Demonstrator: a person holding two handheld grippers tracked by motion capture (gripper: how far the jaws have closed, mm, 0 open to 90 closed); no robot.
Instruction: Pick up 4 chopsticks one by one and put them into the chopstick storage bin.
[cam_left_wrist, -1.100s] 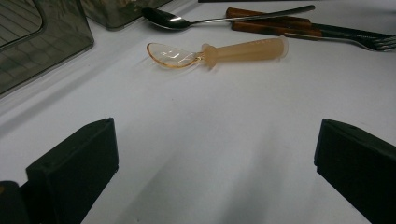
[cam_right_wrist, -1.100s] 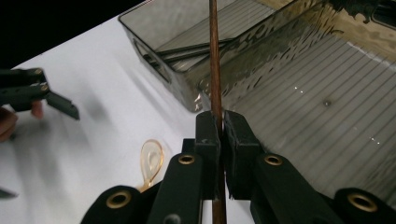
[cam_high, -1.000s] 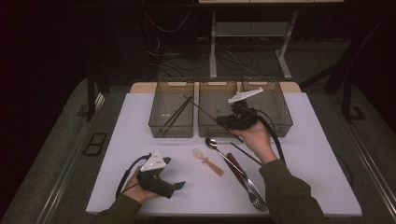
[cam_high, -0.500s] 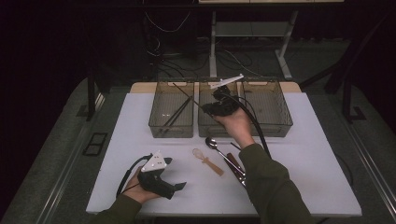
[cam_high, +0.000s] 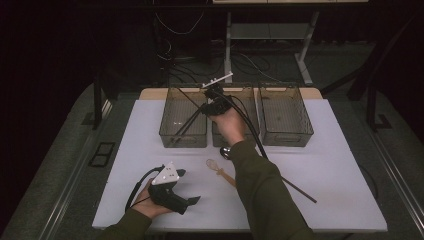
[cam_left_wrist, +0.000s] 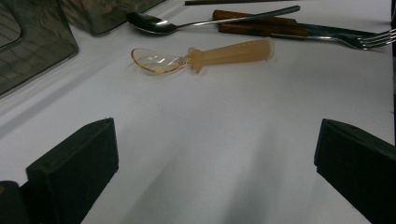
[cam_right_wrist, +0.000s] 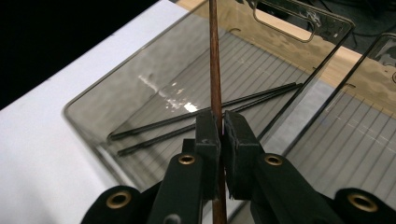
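Chopstick (cam_right_wrist: 215, 70) pinched in our right gripper (cam_right_wrist: 221, 122) hangs over the left bin (cam_right_wrist: 116, 100) for dropping beside its pair (cam_right_wrist: 196, 119); left gripper (cam_left_wrist: 210, 172) rests spread.

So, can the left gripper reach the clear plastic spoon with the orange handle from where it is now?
Probably yes. The left gripper is open, and only bare white table lies between it and the clear plastic spoon with the orange handle.

The chopstick (cam_right_wrist: 215, 70) looks like smooth brown wood. The bin (cam_right_wrist: 154, 88) is smoky clear plastic, glossy. The spoon (cam_left_wrist: 154, 23) is shiny metal; the small spoon (cam_left_wrist: 205, 55) translucent amber plastic. The surface (cam_left_wrist: 196, 140) is matt white.
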